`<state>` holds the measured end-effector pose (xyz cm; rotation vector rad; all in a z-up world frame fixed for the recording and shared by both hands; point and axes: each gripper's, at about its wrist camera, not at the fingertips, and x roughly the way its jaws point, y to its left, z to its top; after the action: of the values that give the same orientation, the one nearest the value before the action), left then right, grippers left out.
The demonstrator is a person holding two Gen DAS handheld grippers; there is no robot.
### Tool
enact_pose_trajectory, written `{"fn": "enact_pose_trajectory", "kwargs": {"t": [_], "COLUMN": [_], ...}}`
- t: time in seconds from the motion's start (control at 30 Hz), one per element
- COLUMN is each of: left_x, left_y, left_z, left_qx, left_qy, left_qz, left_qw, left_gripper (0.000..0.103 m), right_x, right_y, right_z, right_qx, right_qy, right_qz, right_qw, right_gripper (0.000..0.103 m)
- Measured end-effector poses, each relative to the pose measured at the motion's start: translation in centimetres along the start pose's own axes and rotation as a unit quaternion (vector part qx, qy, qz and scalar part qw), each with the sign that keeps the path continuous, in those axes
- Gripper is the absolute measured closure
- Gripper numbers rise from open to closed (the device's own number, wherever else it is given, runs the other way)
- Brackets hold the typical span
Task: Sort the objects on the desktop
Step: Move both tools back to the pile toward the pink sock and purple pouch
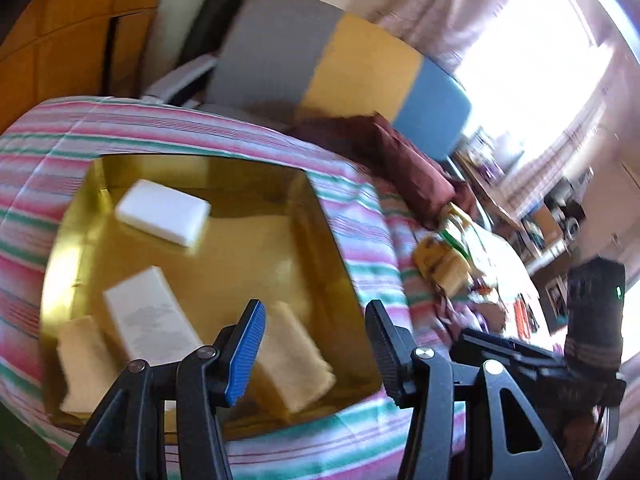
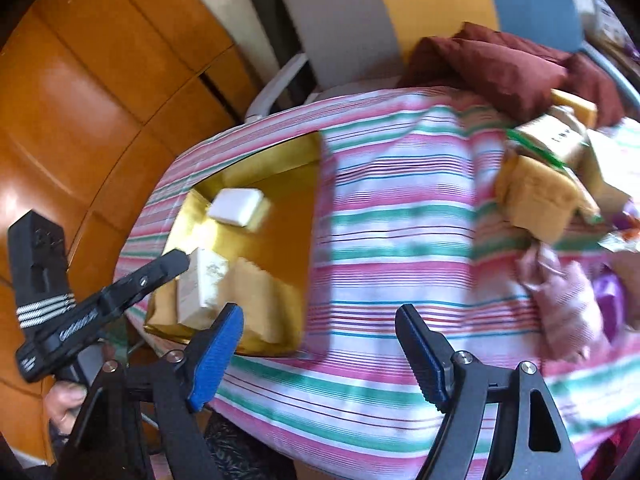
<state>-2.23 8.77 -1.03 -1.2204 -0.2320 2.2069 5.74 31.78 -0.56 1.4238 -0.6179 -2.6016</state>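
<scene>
Below both empty, parted tongs (image 1: 316, 344) lies the gold tray (image 1: 336, 240) holding sponges (image 1: 294, 356).

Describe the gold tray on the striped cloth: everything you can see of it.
The gold tray is a shallow, square, open-topped box with low upright walls and a shiny, mirror-like lining that looks like foil card. It sits flat on the striped cloth, near the table's edge. Inside lie a white block, a white printed box and two pale yellow sponge-like pieces, all loose. Neither gripper touches it; the left gripper hovers open above its near side.
</scene>
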Motion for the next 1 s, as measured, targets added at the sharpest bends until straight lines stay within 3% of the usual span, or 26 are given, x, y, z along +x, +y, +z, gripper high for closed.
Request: {"fn": "enact_pose_trajectory", "kwargs": {"t": [0.33, 0.5, 0.77, 1.0], "left_x": [2.8, 3.9, 6.7, 8.4], "left_y": [-5.2, -7.4, -10.5, -12.5], "left_z": [-1.6, -2.0, -2.5, -3.3], "left_qx": [0.05, 0.075, 0.101, 0.121], "left_qy": [0.053, 0.072, 0.11, 0.134], "left_qz": [-0.043, -0.055, -0.071, -0.078], "left_qw": [0.9964, 0.9931, 0.9862, 0.9805], "left_gripper": [0.05, 0.05, 0.05, 0.05], "right_x": [-5.2, -6.8, -6.6, -4.8], "right_y": [-10.4, -15.4, -19.7, -22.2], "right_z": [-0.3, -0.4, 0.5, 1.5], "right_qx": [0.103, 0.162, 0.198, 0.207], "right_qy": [-0.02, -0.014, -0.001, 0.032], "right_qz": [-0.066, -0.089, -0.107, -0.124], "right_qw": [0.992, 0.983, 0.974, 0.97], "right_gripper": [0.024, 0.034, 0.049, 0.05]}}
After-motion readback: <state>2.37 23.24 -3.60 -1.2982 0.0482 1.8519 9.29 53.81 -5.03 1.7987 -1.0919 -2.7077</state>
